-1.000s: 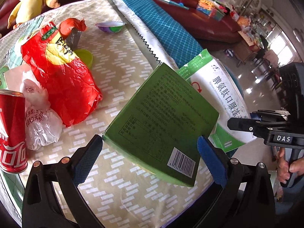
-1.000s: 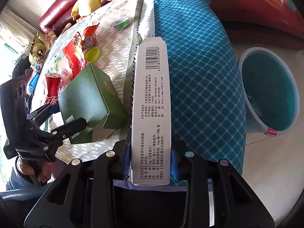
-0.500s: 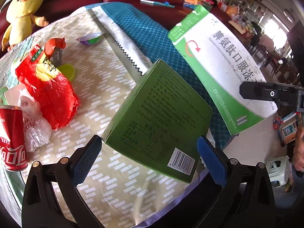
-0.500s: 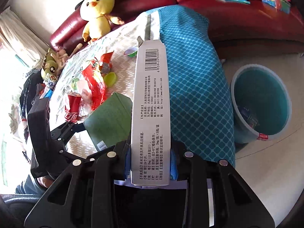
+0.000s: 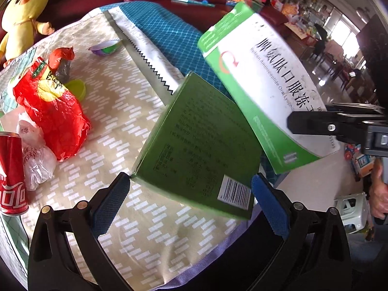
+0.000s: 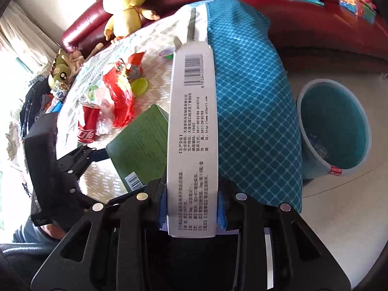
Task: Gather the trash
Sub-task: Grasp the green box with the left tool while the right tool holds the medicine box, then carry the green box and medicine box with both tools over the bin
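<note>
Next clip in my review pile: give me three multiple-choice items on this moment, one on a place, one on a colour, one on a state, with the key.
1. Where is the teal bin?
A. on the table
B. on the floor beside the table
C. on the sofa

2. What colour is the box in the left gripper?
A. dark green
B. red
C. white

3. The right gripper is:
A. open and empty
B. shut on the white medicine box
C. shut on a can

Key: B, it stands on the floor tiles; A, its printed face is green; B, both pads press the box's sides.
</note>
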`<control>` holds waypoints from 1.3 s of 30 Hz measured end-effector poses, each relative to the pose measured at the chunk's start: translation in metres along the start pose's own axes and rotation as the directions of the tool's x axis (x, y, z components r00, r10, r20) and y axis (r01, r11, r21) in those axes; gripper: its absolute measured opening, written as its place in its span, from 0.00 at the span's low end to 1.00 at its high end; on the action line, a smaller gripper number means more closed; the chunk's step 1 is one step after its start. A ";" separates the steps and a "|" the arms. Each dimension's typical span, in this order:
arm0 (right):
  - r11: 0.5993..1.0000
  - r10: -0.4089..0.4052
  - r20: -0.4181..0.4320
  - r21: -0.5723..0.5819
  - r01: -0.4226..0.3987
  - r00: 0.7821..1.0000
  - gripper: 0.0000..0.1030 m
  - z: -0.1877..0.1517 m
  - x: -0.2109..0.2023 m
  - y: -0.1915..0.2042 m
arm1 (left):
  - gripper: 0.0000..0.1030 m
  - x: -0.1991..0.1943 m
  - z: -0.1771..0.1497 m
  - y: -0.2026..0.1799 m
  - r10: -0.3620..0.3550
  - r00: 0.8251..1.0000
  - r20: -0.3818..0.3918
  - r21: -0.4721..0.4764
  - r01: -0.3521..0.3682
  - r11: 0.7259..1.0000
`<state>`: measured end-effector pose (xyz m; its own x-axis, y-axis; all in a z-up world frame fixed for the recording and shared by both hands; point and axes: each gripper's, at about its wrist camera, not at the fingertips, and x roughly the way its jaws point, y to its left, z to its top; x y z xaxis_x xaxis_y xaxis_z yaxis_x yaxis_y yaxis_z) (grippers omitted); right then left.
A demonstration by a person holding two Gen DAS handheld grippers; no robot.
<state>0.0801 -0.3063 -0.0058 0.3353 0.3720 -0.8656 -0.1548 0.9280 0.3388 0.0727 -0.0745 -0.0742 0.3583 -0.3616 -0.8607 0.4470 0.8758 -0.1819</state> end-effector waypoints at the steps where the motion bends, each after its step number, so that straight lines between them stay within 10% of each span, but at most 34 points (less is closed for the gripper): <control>1: 1.000 -0.004 -0.022 0.003 0.004 1.000 0.29 -0.001 0.007 0.000 | 0.97 -0.001 -0.002 0.000 -0.007 1.000 -0.002 -0.001 0.007 1.000; 11: 0.999 -0.051 -0.114 -0.001 0.051 0.992 0.29 -0.014 0.040 0.006 | 0.97 -0.012 -0.014 0.051 -0.072 0.997 0.006 -0.184 0.072 0.980; 18: 0.998 -0.057 -0.102 0.028 0.060 0.993 0.29 -0.009 0.036 -0.002 | 0.96 -0.019 -0.019 0.031 -0.015 1.000 -0.011 -0.039 0.015 0.999; 24: 0.998 -0.041 -0.095 0.046 0.045 0.995 0.29 -0.011 0.035 -0.009 | 0.93 0.000 -0.023 0.030 0.062 0.998 -0.019 -0.139 -0.064 0.988; 27: 0.998 -0.035 -0.086 0.050 0.040 0.996 0.29 -0.011 0.033 -0.009 | 0.62 0.002 -0.013 0.042 0.076 0.997 0.003 -0.218 -0.074 0.973; 28: 0.998 -0.034 -0.082 0.052 0.038 0.996 0.29 -0.012 0.032 -0.010 | 0.31 0.002 -0.012 0.046 0.102 0.995 -0.006 -0.232 -0.101 0.967; 30: 0.998 -0.033 -0.069 0.056 0.036 0.997 0.29 -0.012 0.028 -0.013 | 0.10 0.005 -0.011 0.057 0.148 0.989 -0.030 -0.266 -0.150 0.952; 39: 0.992 -0.011 0.036 0.126 0.006 0.999 0.29 0.001 -0.001 -0.037 | 0.03 -0.030 0.011 0.060 0.218 0.974 0.053 -0.241 -0.200 0.950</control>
<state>0.0863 -0.3407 -0.0174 0.3702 0.3627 -0.8553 -0.0341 0.9253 0.3776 0.0980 -0.0145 -0.0545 0.4900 -0.1781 -0.8534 0.1552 0.9811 -0.1157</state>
